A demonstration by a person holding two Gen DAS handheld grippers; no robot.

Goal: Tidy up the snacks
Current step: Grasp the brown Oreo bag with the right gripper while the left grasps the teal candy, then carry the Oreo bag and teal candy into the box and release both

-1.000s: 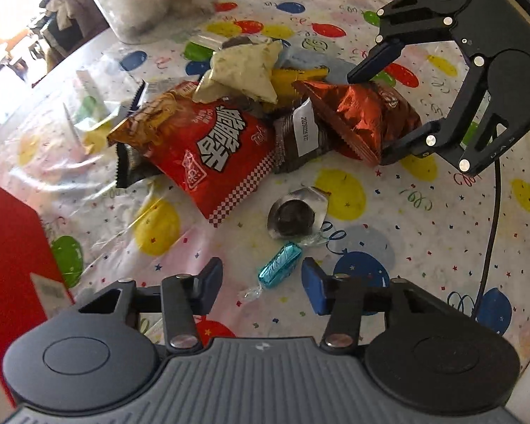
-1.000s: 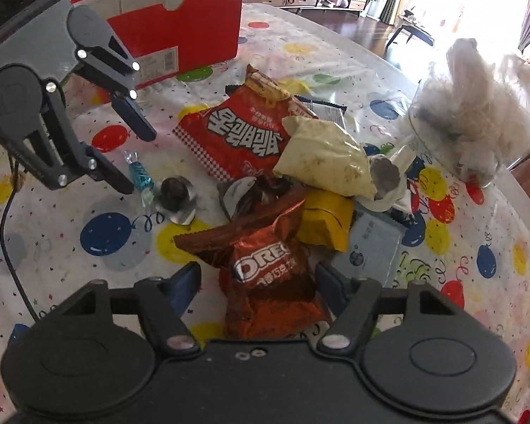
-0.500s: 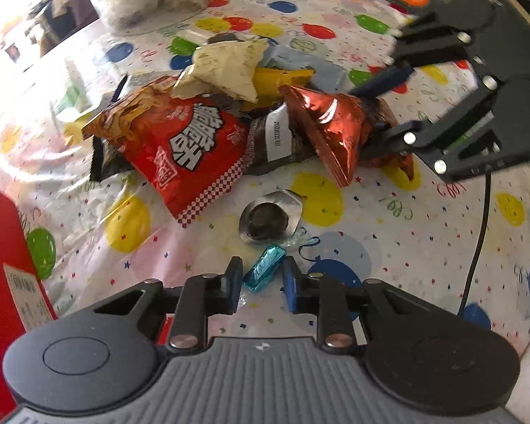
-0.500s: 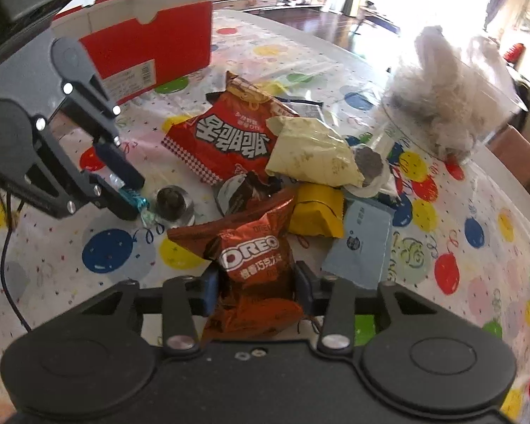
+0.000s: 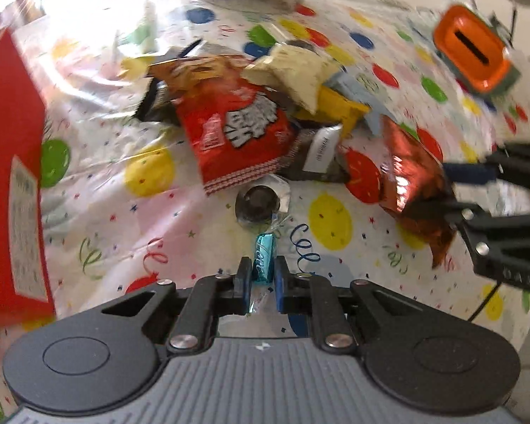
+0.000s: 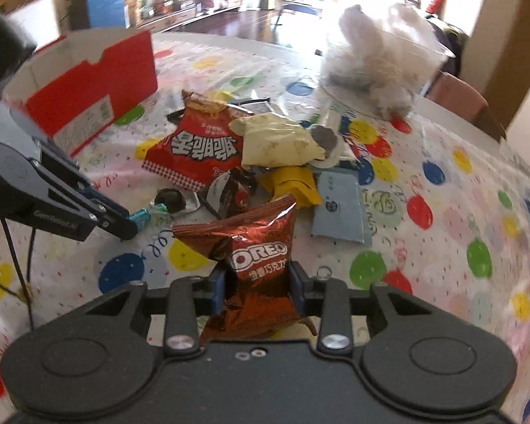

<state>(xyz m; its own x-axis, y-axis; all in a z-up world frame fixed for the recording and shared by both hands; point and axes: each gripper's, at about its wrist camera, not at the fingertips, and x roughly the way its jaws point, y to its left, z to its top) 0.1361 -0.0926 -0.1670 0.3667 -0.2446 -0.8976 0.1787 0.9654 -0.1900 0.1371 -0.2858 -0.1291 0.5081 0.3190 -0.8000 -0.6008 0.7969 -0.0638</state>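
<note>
- The small teal candy (image 5: 264,259) is pinched between the fingers (image 5: 244,284) of the left gripper (image 5: 260,284), which are closed tight on it; the candy is seen near the middle of the surface (image 5: 116,219), just in front of a round dark sweet in clear wrap (image 5: 259,202).
- The brown Oreo bag (image 6: 254,258) is squeezed at its lower part by the right gripper (image 6: 257,291); its fingers (image 6: 218,288) are closed in on both sides of the bag; the bag is held upright; it cannot be told if its bottom touches the surface.
- A pile of snacks is seen in the middle of the surface; a red chip bag (image 6: 194,148) lies there, with a pale yellow bag (image 6: 275,141) partly on top of it and a bright yellow pack (image 6: 295,183) beside it.
- A red box (image 6: 88,88) stands near the far left edge, as seen from the right wrist; a clear bag of white stuff (image 6: 374,67) sits near the far edge.
</note>
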